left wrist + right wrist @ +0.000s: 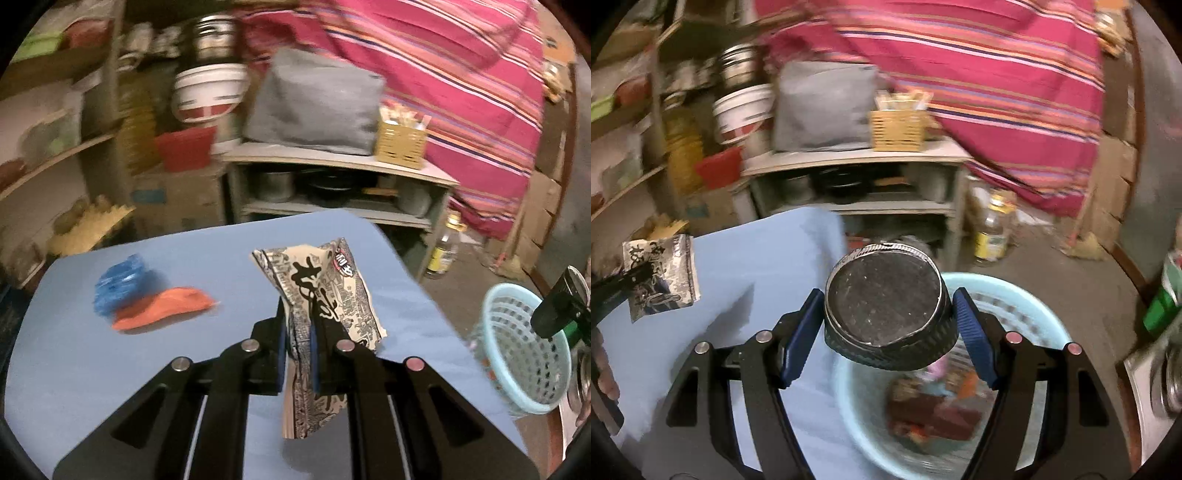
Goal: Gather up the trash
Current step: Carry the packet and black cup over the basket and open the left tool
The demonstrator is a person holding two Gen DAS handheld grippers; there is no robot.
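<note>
Gripping a printed wrapper [325, 295] in left gripper [297, 354], right gripper [888, 332] clasping black cup [886, 310] above basket [997, 284].

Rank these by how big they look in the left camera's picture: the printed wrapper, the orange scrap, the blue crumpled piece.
1. Printed wrapper, largest, though it sits pinched in the left claw close to the lens, which inflates it.
2. Orange scrap.
3. Blue crumpled piece, only slightly smaller; both are blurred, so that order is unsure.
</note>
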